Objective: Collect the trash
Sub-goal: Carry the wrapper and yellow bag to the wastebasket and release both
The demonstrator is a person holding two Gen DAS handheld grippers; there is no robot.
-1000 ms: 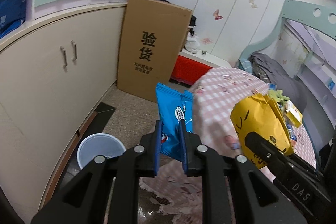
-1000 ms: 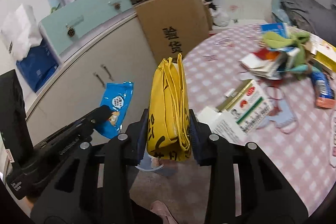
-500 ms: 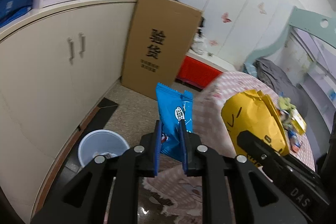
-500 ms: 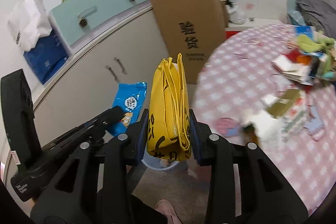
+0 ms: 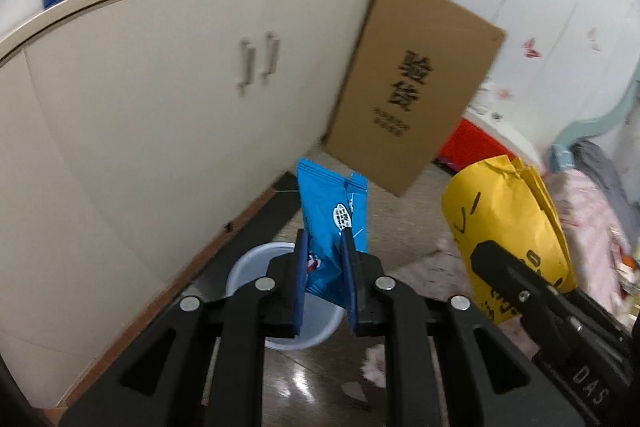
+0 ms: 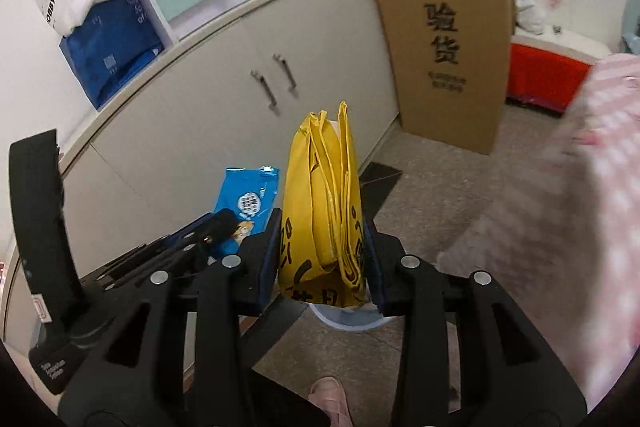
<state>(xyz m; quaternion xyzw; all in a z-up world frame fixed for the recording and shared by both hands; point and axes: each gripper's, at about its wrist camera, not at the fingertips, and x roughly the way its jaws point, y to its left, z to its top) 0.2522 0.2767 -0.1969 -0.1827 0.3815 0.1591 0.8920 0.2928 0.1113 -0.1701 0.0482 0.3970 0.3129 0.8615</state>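
Note:
My left gripper [image 5: 325, 247] is shut on a blue snack wrapper [image 5: 334, 223] and holds it upright, right above a pale blue waste bin [image 5: 256, 267] on the floor. My right gripper [image 6: 323, 227] is shut on a folded yellow bag [image 6: 324, 199]; the bin's rim [image 6: 348, 323] shows just below it. The yellow bag [image 5: 504, 227] and the right gripper also show at the right of the left wrist view. The blue wrapper [image 6: 248, 199] and the left gripper show at the left of the right wrist view.
A cream cabinet [image 5: 160, 131] runs along the left. A tall cardboard box [image 5: 412, 87] leans against it. A table with a pink checked cloth [image 6: 580, 187] is at the right. A red box [image 6: 544, 75] sits behind. A foot in a pink slipper [image 6: 330, 397] is below.
Both grippers have swung left and down, away from the table and toward the cabinet. The waste bin now sits directly under the held wrapper and bag. Both grips are unchanged.

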